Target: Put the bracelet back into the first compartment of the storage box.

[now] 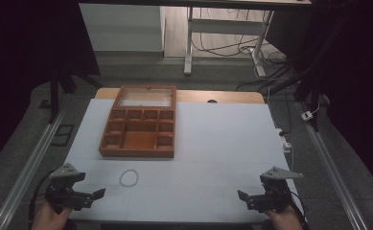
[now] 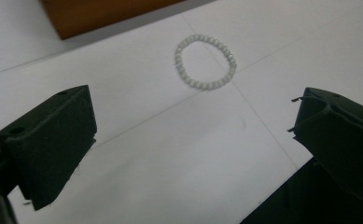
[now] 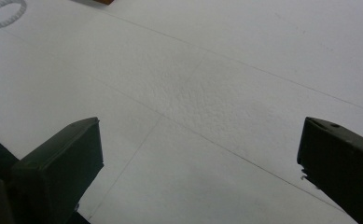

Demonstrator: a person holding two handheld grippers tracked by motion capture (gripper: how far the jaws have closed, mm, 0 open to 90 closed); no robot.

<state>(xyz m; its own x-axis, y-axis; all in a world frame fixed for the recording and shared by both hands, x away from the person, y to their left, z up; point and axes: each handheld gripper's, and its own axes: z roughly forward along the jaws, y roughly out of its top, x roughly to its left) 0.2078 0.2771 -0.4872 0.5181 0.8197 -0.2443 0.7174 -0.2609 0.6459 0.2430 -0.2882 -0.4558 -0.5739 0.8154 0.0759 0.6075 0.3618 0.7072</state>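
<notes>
Between wide-open left gripper (image 1: 89, 188) and right gripper (image 1: 249, 189) lies a bead bracelet (image 1: 129, 178), no writing.

Dim room. Grey floor (image 1: 222, 72) is strewn with cables (image 1: 251, 48); a white-legged table (image 1: 190, 43) is seen beyond the white-covered desk (image 1: 213, 143).
</notes>
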